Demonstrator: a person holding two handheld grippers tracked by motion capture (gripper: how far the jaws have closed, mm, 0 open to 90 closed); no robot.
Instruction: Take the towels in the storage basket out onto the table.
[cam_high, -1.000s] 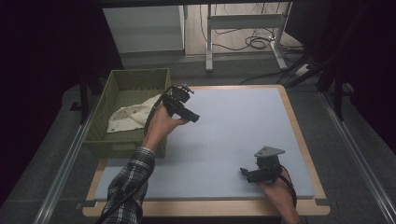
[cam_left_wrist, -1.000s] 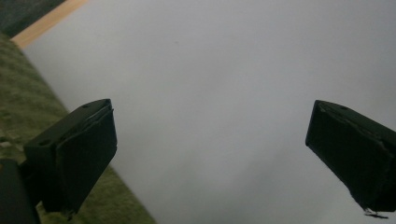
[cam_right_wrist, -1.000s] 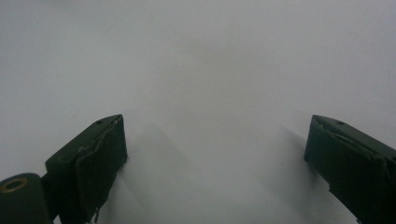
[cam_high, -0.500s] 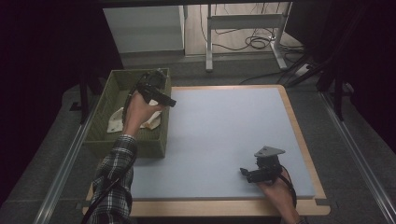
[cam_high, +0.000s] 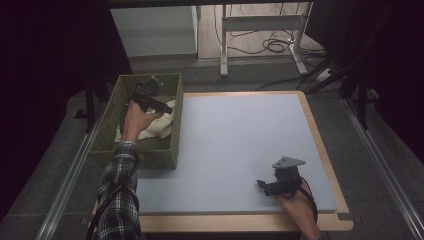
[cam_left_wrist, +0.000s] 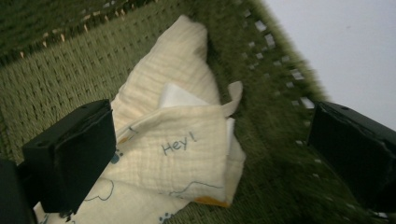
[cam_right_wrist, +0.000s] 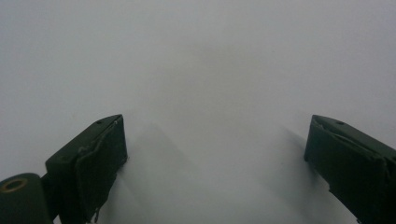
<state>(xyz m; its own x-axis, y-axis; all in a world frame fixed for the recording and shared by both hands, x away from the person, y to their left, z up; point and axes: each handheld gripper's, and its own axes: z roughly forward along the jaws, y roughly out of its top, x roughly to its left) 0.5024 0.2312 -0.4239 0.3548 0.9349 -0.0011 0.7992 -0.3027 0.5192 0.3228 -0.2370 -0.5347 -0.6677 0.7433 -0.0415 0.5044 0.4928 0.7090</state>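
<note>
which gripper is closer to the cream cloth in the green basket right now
Left. The left gripper is over the green basket, jaws open right above the cream cloth. The right gripper rests far off on the blue-grey mat near the table's front right corner.

The high view looked forward and down from above the person's side, taking in the whole surface (cam_high: 235, 150) and the green basket (cam_high: 150, 155) at its left edge. The left gripper view rode close over the basket's woven floor (cam_left_wrist: 60, 70), facing a cream cloth (cam_left_wrist: 187, 154), which the high view shared (cam_high: 152, 129). The right gripper view looked low along the bare surface (cam_right_wrist: 201, 84).
</note>
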